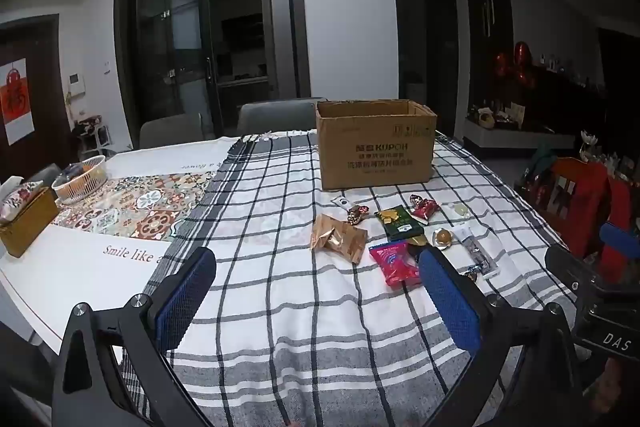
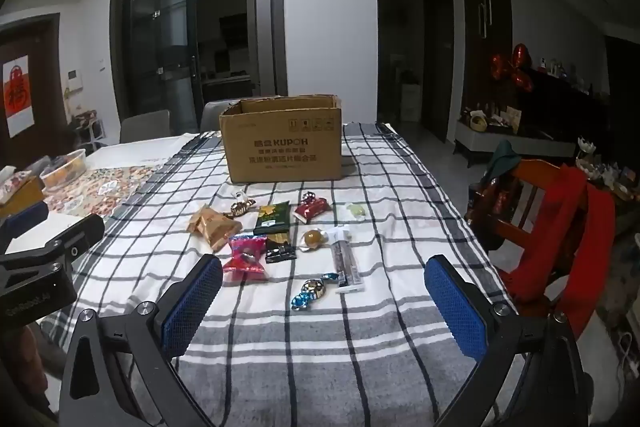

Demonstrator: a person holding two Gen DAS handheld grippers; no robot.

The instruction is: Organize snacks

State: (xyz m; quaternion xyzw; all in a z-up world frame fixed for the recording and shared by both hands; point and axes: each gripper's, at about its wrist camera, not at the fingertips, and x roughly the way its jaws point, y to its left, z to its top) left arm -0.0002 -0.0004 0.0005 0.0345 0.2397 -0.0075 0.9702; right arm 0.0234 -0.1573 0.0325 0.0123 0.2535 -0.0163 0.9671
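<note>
An open cardboard box (image 1: 375,147) (image 2: 282,143) stands at the far end of the checked tablecloth. Several wrapped snacks lie in front of it: a gold packet (image 2: 214,225), a pink packet (image 2: 245,259), a green packet (image 2: 273,217), a red packet (image 2: 312,209), a round brown sweet (image 2: 313,239), a long clear stick pack (image 2: 346,263) and a blue-and-gold candy (image 2: 312,289). My left gripper (image 1: 320,303) is open, low over the cloth short of the pink packet (image 1: 394,263). My right gripper (image 2: 324,303) is open too, short of the candy. Nothing is between either pair of pads.
A white basket (image 1: 80,179) and a tissue box (image 1: 24,215) sit at the table's left on a patterned mat. A wooden chair with a red garment (image 2: 560,219) stands at the right edge. Grey chairs (image 1: 276,117) are behind the far end.
</note>
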